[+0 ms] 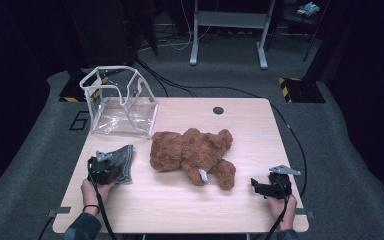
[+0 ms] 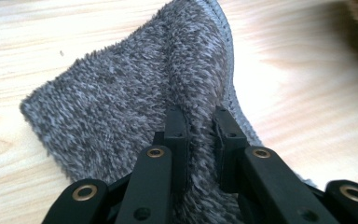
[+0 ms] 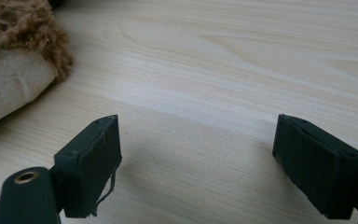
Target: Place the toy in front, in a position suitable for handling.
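The left gripper (image 1: pixel 111 167) is sitting at the table's (image 1: pixel 180 210) 8 o'clock corner, and its jaws are clamping a raised fold of the grey fleece cloth (image 1: pixel 122 161); in the left gripper view the pile of the cloth (image 2: pixel 121 93) is bunching between the two black pads (image 2: pixel 176 126), which are standing close together with fabric pinched between them. The cloth is lying flat otherwise, fanning out from the pads toward 11 o'clock in that view, its stitched hem running up toward 12 o'clock; its long axis is running roughly from 7 to 1 o'clock on the table in the high view.

The clear plastic bag (image 1: pixel 121 102) is standing open-topped at the table's 10 o'clock corner, directly beyond the cloth at 12 o'clock from the left gripper; the brown teddy bear (image 1: pixel 192 155) is lying at the table's centre, at 3 o'clock from the cloth and apart from it.

The right gripper (image 1: pixel 260 186) is resting at the 4 o'clock corner, its jaws spread wide over bare wood and gripping nothing; the bear's pale paw (image 3: pixel 9 88) is lying at 10 o'clock from its pads (image 3: pixel 93 163).

Judgement: the left hand is the nearer to the bag; the coming lift is turning on carrying the cloth straight toward 12 o'clock.
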{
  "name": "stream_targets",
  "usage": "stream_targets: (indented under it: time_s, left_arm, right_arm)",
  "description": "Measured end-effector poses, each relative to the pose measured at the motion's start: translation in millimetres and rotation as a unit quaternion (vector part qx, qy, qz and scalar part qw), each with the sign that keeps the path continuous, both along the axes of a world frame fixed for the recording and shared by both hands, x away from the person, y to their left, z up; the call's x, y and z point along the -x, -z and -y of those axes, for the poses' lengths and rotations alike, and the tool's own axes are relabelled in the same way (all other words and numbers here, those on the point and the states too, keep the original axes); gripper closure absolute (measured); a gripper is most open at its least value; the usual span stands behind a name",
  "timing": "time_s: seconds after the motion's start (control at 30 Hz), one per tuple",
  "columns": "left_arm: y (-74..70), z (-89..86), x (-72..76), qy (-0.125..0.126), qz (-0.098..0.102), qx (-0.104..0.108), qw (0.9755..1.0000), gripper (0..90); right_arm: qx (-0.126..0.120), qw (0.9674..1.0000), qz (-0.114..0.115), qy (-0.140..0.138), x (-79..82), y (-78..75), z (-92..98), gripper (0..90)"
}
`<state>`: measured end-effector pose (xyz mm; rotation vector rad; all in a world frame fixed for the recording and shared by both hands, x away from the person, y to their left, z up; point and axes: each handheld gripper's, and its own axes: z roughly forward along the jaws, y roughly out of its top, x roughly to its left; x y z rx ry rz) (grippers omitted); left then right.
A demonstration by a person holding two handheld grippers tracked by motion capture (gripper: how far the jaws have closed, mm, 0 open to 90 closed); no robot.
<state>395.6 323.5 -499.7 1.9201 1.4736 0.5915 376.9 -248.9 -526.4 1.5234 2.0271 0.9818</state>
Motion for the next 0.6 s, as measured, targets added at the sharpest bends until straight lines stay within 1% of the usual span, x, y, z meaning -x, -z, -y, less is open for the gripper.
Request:
stream_targets:
  time_s: [0.03,0.17,0.2,0.33,0.37,0.43,0.47,0.6]
  left_arm:
    - [-2.1,0.1,2.3,0.004,0.000,0.001,1.0000,78.7]
    - [-11.1,1.8,12.8,0.021,0.013,0.003,0.9997,78.7]
    - [-14.0,2.5,15.6,0.027,0.014,0.001,0.9995,78.7]
    - [-23.8,5.6,25.8,0.041,0.025,0.003,0.9988,78.7]
    - [-27.3,5.7,28.9,0.048,0.025,0.003,0.9985,78.7]
    - [-29.8,8.0,33.0,0.054,0.030,0.005,0.9981,78.7]
    - [-31.5,9.1,35.2,0.060,0.026,0.006,0.9978,78.7]
    - [-33.6,17.6,41.9,0.082,0.027,0.012,0.9962,78.6]
  right_arm:
    - [0.000,1.0000,0.001,0.000,-0.1,0.1,-0.2,14.6]
    - [0.001,1.0000,0.001,0.000,-0.1,0.1,-0.4,14.6]
    - [0.002,1.0000,0.001,0.000,-0.1,0.1,-0.4,14.6]
    - [0.002,1.0000,0.000,0.000,0.3,0.1,-1.0,14.6]
    - [0.003,1.0000,0.000,0.000,0.2,0.2,-1.0,14.6]
    - [0.004,1.0000,0.001,0.000,0.3,0.2,-1.1,14.6]
    - [0.006,1.0000,0.001,-0.001,0.0,0.3,-1.1,14.6]
    - [0.003,1.0000,0.000,0.000,0.3,0.1,-1.2,14.6]
